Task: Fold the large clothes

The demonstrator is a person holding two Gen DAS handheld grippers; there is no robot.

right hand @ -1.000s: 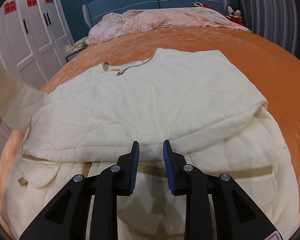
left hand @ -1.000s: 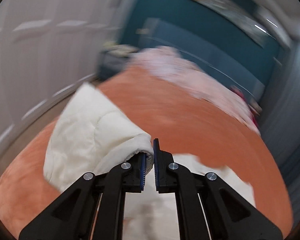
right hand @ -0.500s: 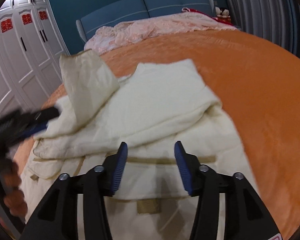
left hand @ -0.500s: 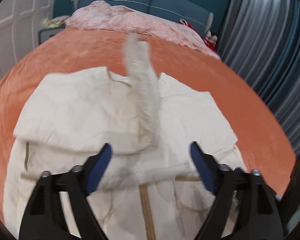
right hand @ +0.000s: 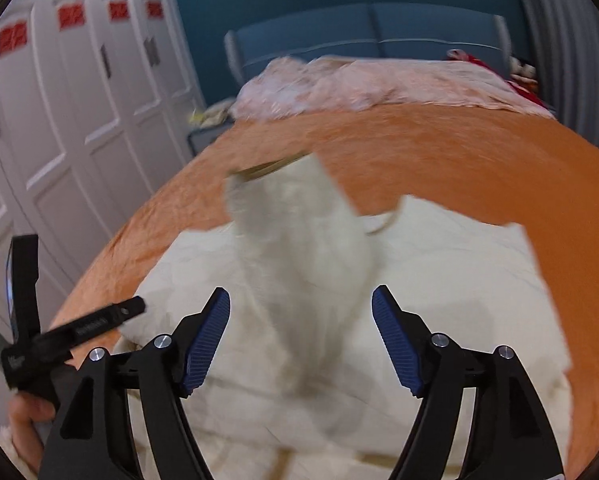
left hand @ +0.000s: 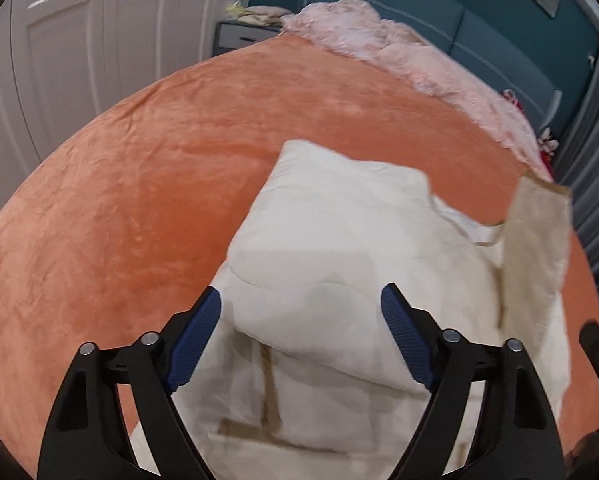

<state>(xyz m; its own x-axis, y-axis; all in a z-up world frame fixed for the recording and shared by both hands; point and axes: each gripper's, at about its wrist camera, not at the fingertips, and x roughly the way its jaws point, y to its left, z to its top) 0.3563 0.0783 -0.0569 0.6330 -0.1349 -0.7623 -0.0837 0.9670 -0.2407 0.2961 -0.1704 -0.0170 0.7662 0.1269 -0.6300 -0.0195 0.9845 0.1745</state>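
Both the left gripper (left hand: 301,316) and right gripper (right hand: 301,318) hover, fingers spread, over the cream garment (left hand: 339,240) on the orange bed (left hand: 139,200); a sleeve (right hand: 299,240) flaps at 12 o'clock.

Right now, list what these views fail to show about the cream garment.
- Sleeve, right wrist view: motion blur smears it, so whether it has landed is unclear.
- Hem, both views: cut off by the bottom edge, behind the open jaws.
- Left gripper, right wrist view: only partly in frame.
- Garment front closure: not discernible.

Home bedroom, bed (left hand: 179,168), headboard (right hand: 339,44), wardrobe (right hand: 79,100)
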